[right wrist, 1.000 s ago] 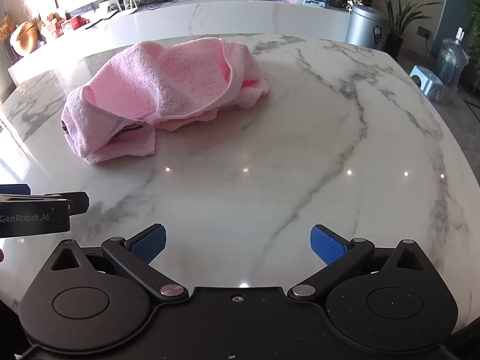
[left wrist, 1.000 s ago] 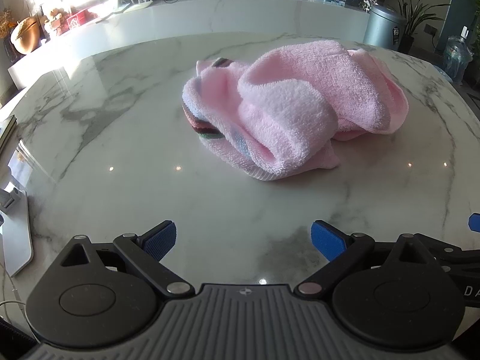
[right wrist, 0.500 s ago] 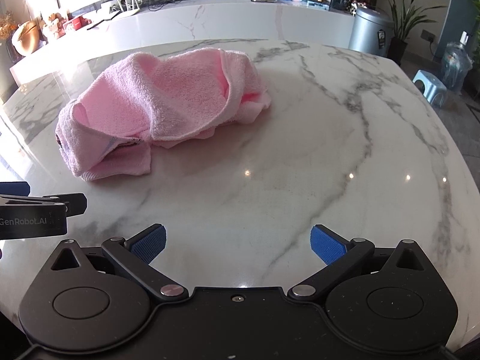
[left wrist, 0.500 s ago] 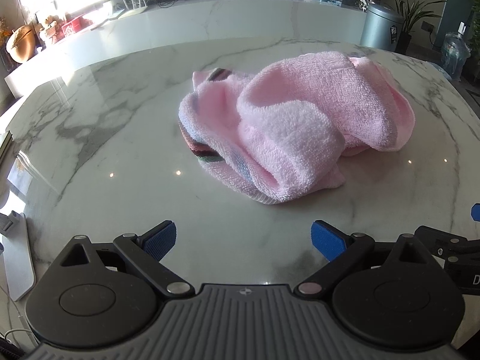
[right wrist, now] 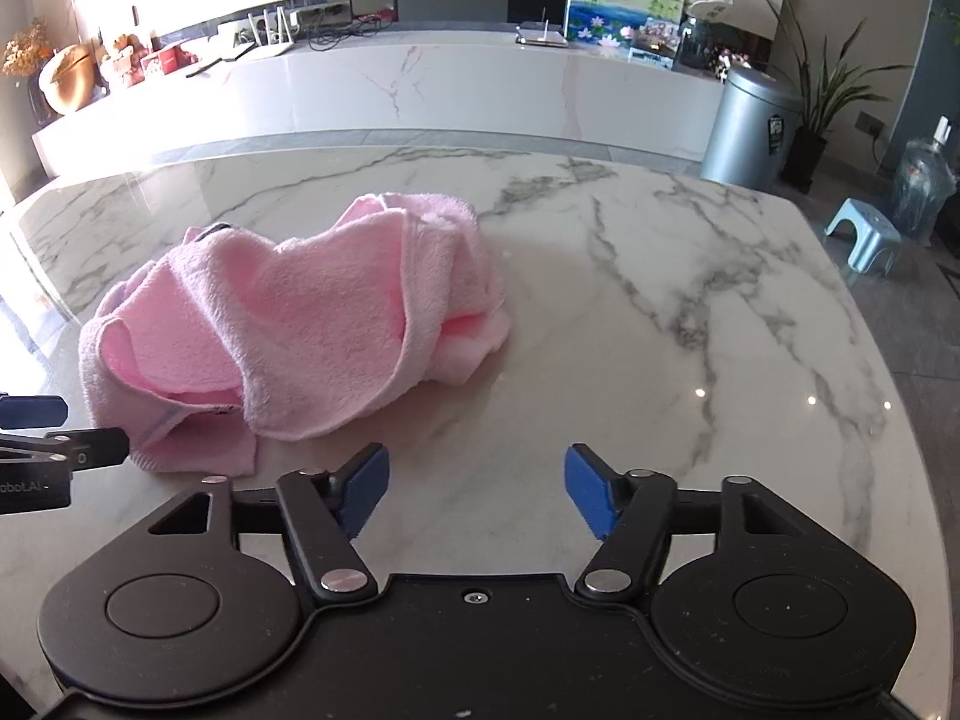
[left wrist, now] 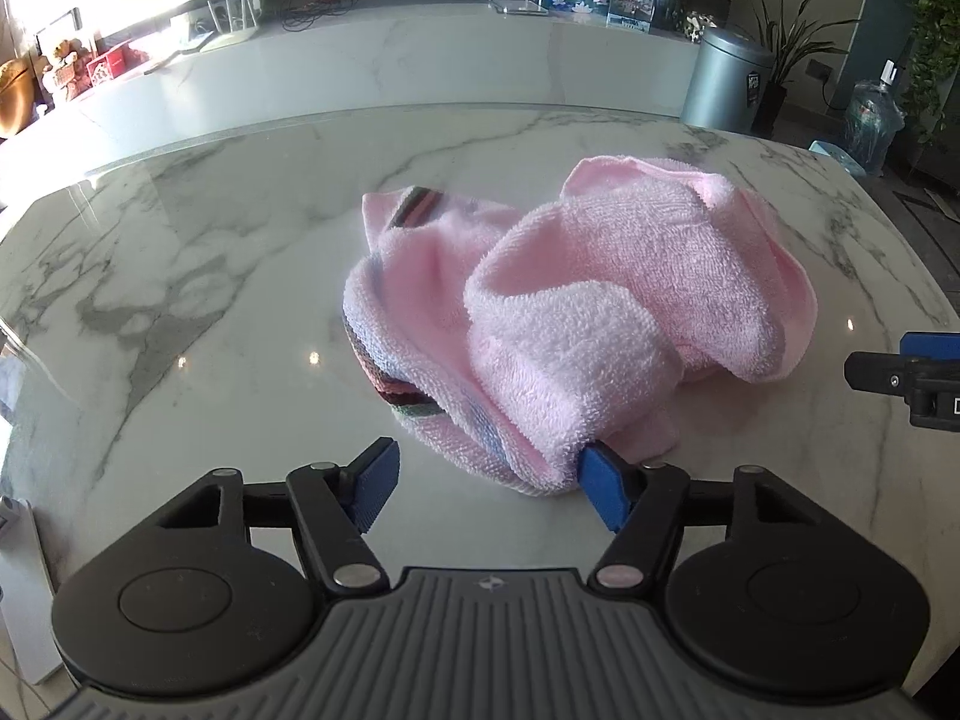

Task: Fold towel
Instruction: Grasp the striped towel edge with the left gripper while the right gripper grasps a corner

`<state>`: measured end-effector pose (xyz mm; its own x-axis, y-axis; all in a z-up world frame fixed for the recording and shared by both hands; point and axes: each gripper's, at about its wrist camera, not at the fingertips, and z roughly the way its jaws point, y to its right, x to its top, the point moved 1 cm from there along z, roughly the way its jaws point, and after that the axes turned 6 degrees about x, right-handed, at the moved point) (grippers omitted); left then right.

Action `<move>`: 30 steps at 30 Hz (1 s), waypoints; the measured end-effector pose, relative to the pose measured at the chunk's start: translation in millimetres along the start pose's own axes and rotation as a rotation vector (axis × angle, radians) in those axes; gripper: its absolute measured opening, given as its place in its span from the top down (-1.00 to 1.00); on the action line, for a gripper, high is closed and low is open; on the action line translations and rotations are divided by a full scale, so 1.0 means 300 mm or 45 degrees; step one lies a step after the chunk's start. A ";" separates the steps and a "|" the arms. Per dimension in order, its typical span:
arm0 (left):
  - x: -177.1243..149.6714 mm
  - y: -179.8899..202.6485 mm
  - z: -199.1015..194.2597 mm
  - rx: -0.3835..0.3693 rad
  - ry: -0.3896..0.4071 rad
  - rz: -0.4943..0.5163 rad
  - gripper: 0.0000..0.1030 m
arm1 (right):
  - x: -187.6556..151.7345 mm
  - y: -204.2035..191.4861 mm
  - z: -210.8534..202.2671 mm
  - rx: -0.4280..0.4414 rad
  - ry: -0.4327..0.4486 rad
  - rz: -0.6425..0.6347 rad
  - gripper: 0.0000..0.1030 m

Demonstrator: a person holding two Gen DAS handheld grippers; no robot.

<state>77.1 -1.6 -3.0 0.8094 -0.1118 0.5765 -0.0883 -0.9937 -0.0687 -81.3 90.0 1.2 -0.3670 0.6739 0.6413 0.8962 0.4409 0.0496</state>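
Surface: white marble desk [right wrist: 690, 360] with grey veins, glossy, sun glare along its left side.
Left tongs [left wrist: 486, 483]: nearest in the left wrist view; jaws part open and closing. Near hem of the towel lies between them. Right blue pad [left wrist: 603, 489] touches the terry at the hem; left pad stands clear of the cloth, so no grip yet.
Right tongs [right wrist: 474, 489]: jaws part open and closing, only bare marble between them; nothing held.
Towel [left wrist: 576, 324]: pink terry, crumpled in a heap on the left-middle of the desk, not flat. Striped band [left wrist: 393, 387] shows at its near-left edge, and again at a far-left corner.
Towel edges: near hem curls under just in front of the left tongs. In the right wrist view a hemmed edge [right wrist: 414, 324] runs across the heap from top to near side, and a loose flap lies flat on the desk at the near-left corner, near the left tongs.
Open room, right: wide bare marble from the towel to the desk's right edge.
Open room, left: bare marble left of the heap out to the glare.
Open room, far: a strip of clear marble between heap and far desk edge.
Beyond desk: grey bin [right wrist: 750, 126], potted plant [right wrist: 834, 90], blue stool [right wrist: 864, 237], water jug on the floor; long white marble sideboard [right wrist: 420, 90] with small items against the wall.
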 end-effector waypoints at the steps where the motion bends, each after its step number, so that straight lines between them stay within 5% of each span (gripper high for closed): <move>1: 0.013 -0.005 0.001 0.001 0.005 0.006 -0.23 | 0.009 0.007 0.007 -0.006 -0.003 -0.009 -0.06; 12: 0.138 -0.073 0.028 -0.013 0.015 0.041 -0.42 | 0.105 0.011 0.147 0.062 -0.086 -0.172 -0.06; 22: 0.192 -0.147 0.180 -0.024 -0.094 0.023 -0.40 | 0.162 -0.032 0.257 0.151 -0.132 -0.309 -0.05; 23: 0.190 -0.151 0.194 -0.034 -0.104 0.009 -0.36 | 0.164 -0.032 0.267 0.167 -0.138 -0.305 -0.02; 27: 0.175 -0.161 0.225 -0.102 -0.136 -0.044 0.10 | 0.161 -0.028 0.306 0.243 -0.188 -0.266 0.62; 30: 0.166 -0.167 0.230 -0.132 -0.141 -0.059 0.47 | 0.157 -0.034 0.303 0.241 -0.203 -0.266 0.75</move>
<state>161.9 42.8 -26.9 0.8726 -0.0706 0.4832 -0.1044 -0.9936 0.0434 -130.4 171.2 -38.6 -0.5860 0.6349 0.5035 0.7404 0.6720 0.0144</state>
